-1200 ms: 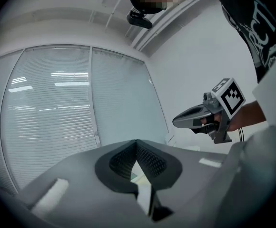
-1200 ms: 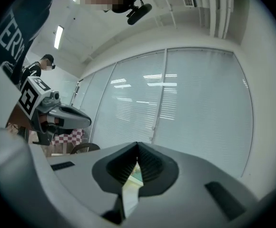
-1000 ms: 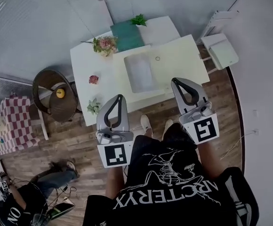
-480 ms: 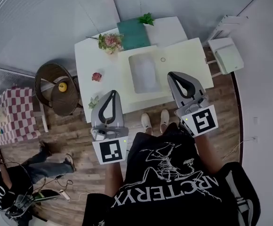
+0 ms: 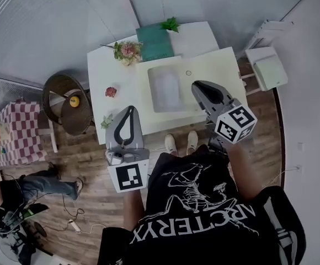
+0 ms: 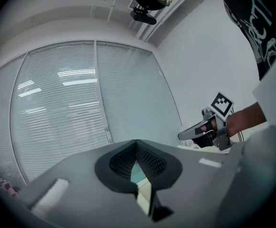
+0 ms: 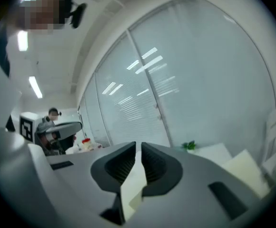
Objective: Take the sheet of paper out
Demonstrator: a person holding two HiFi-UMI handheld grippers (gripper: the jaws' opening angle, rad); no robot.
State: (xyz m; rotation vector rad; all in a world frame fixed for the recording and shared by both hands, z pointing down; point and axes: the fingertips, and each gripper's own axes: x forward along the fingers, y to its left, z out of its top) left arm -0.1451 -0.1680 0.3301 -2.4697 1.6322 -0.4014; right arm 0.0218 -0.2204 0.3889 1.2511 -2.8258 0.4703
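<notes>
Reaching in with jaws pressed together, as they were on the left gripper [image 5: 131,110] by the table's [image 5: 99,70] near edge, could have shoved or creased the pale sheet [image 5: 165,87] flat on the cream mat [image 5: 215,70]. The right gripper [image 5: 196,85], jaws likewise together and empty, was held over the mat. Whether the sheet was bare paper could not be told.

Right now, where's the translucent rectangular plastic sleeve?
In the head view the sleeve lies on the cream mat mid-table, just left of the right gripper, the teal book beyond it.
</notes>
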